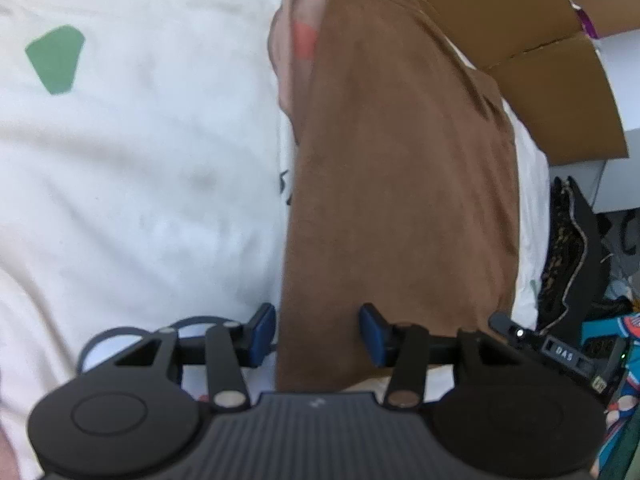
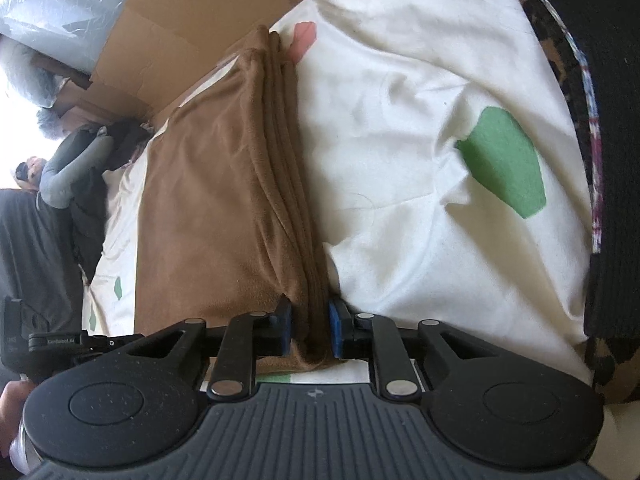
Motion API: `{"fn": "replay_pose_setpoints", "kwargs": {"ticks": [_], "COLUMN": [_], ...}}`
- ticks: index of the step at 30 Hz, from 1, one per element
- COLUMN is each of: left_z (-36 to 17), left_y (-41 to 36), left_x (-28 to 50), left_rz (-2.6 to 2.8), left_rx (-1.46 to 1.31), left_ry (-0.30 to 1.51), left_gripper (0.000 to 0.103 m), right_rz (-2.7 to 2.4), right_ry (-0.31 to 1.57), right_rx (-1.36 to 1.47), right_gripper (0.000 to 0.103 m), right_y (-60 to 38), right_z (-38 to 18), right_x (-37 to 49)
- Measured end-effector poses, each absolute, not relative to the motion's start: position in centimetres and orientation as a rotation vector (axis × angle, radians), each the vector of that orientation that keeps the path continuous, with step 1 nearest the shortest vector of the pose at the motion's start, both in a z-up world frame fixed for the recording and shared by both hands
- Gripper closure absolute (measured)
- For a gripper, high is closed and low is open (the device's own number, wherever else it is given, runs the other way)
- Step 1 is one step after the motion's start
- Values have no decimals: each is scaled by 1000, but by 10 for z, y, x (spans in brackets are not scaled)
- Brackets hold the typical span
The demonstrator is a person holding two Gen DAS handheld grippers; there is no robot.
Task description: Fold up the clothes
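Brown fabric, a folded garment (image 2: 224,184) with several layers showing along 1 edge, lies on a white sheet (image 2: 400,128) printed with green patches (image 2: 506,164) and a pink patch (image 2: 304,38). The garment runs lengthwise away from both cameras.

The right gripper (image 2: 310,328) is closed on the near corner of the garment. Its 2 blue pads (image 2: 285,326) press the stacked layers from both sides, and the cloth bunches between them. The sheet lies just beside the gripped edge.

The left gripper (image 1: 318,332) stands over the near end of the same garment (image 1: 400,184). Its 2 blue pads (image 1: 372,334) are well apart. The brown cloth lies in the gap between them, but neither pad presses on it, so this gripper holds nothing. The left-wrist view is blurred.

Cardboard (image 1: 520,20) flaps stand beyond the garment on the far side of the sheet. In the right-wrist view the cardboard (image 2: 192,12) sits next to a clear plastic wrap (image 2: 64,4). A dark patterned cloth (image 2: 584,92) borders the sheet on the opposite side. Dark items and a teal-coloured object (image 1: 616,336) lie off the edge of the sheet in the left-wrist view; their kind cannot be told.
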State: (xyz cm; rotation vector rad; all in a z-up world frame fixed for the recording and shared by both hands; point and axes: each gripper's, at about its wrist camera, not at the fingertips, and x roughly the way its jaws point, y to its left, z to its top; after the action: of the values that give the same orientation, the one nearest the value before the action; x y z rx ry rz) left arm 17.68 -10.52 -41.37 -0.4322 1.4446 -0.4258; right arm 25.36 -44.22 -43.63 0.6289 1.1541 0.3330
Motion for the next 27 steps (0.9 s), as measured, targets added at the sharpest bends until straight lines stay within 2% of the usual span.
{"fn": "replay_pose_setpoints", "kwargs": {"ticks": [2, 3, 5, 9, 12, 14, 19, 27], "left_z": [-414, -413, -414, -416, -414, -411, -398, -378], "left_y": [-105, -104, -102, -98, -100, -99, -96, -91], "left_x": [174, 173, 170, 166, 166, 167, 166, 169], "left_rz": [-430, -431, -435, -425, -427, -427, -441, -443], "left_rx": [-434, -426, -430, -469, -465, -476, -458, -441], "left_ry": [1427, 1421, 1415, 1417, 1415, 1421, 1415, 1417], "left_gripper": [56, 62, 66, 88, 95, 96, 96, 97], "right_rz": [331, 327, 318, 307, 309, 317, 329, 363], "right_ry": [1153, 1151, 1148, 1142, 1142, 1139, 1120, 1119], "right_rx": [619, 619, 628, 637, 645, 640, 616, 641], "right_gripper": [77, 77, 77, 77, 78, 92, 96, 97], "right_y": [-441, -441, -441, -440, -440, -438, -434, -431], "right_z": [-436, -436, -436, -436, -436, -434, -424, -399], "right_x": [253, 252, 252, 250, 250, 250, 246, 240]}}
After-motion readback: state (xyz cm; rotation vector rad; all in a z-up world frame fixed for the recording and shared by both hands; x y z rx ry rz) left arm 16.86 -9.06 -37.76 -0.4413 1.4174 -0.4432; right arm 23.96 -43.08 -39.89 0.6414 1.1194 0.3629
